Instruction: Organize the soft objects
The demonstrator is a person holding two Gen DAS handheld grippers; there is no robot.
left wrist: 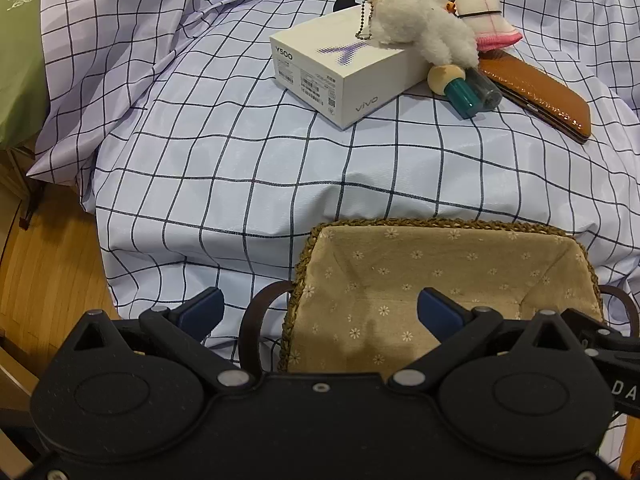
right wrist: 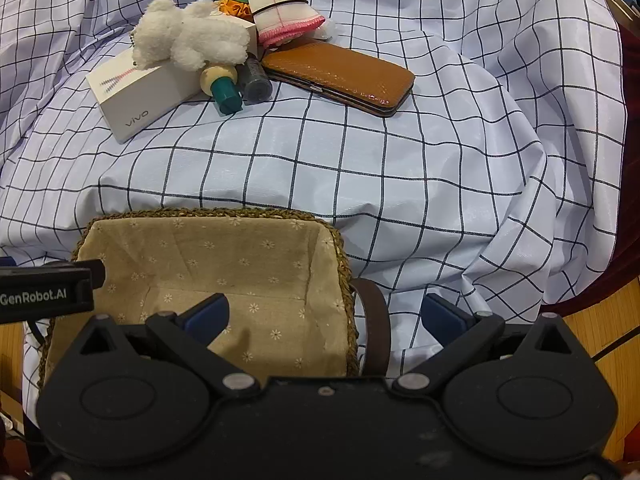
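Plush (left wrist: 424, 20) well beyond parted fingers (left wrist: 202, 310)

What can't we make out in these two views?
- Basket near wall and floor: both views, hidden by the tongs' bodies.
- Items behind the plush: orange and green bits, right view; hidden by plush and rolled cloth.
- Box small label print: left view, too small.
- Black object behind box: mostly hidden.

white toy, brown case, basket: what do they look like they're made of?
White toy: fluffy plush, fuzzy pile, metal ball chain.
Brown case: glossy textured leather or faux leather, metal frame edge.
Basket: braided straw-like rim, tan floral cloth lining.
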